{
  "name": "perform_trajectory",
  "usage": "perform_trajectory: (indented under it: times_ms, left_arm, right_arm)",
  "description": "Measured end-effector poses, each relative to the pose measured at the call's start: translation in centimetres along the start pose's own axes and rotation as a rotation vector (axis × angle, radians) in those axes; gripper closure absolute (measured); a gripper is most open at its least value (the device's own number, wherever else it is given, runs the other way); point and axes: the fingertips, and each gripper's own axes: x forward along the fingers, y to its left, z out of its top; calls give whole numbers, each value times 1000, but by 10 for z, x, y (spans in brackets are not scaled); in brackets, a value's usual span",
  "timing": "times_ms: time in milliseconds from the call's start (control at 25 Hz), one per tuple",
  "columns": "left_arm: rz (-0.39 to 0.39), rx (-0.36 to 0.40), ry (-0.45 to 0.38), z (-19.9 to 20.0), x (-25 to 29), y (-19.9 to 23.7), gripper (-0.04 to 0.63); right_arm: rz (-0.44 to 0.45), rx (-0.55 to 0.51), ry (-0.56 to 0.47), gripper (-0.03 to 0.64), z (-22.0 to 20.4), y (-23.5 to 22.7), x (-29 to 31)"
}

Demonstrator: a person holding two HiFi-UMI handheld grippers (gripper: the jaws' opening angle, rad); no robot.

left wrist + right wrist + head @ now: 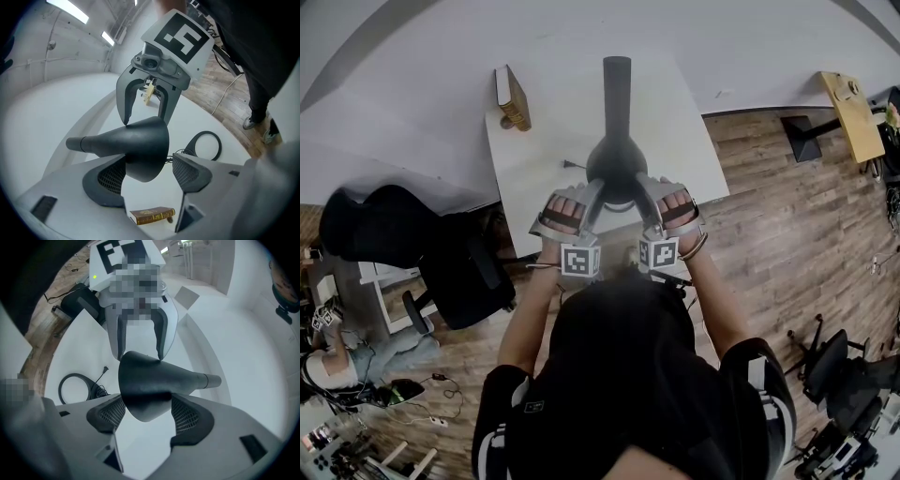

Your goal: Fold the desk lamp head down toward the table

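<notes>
The lamp head (617, 161), a dark cone, hangs over the middle of the white table (675, 131), its arm running to the far side. The right gripper (149, 414) grasps its rim, both pads against it. The left gripper (150, 176) straddles it unclenched, one pad touching and the other just apart. To my eye, the fold wants both clamped, then a slow, even press down. No container shows; a book (512, 96) lies far left, a black corded ring (205, 132) near the lamp

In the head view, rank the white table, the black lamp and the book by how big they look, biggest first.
1. white table
2. black lamp, counting cone and neck together
3. book, clearly smallest, though the lamp's cone seems raised nearer the camera, which flatters it
</notes>
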Motion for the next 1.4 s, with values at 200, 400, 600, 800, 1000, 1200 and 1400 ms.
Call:
perform_trajectory:
  times_ms: [200,400,600,800,1000,1200,1400]
  left_arm:
    - [-45,-97,-12,1,-14,-12,284]
    - [-26,-284,-39,-2,-40,-5,285]
    - [39,-582,-88,-5,-68,26,336]
    - [151,-922,-237,6,-96,76,453]
    - [188,-1052,-318,8,-110,113,526]
    - [217,-1348,-392,7,-120,126,563]
    - [199,-1387,-381,6,-118,117,568]
  right_arm:
    - [29,38,1,299,2,3,-13]
    - [56,238,0,327,1,-7,-35]
    - [52,663,-13,438,4,-44,-53]
    - [33,1095,-70,536,8,-81,-63]
    - [6,1293,-74,588,9,-108,-70]
    - [-18,1390,-90,603,8,-119,-81]
    - [-19,1401,-86,603,11,-117,-87]
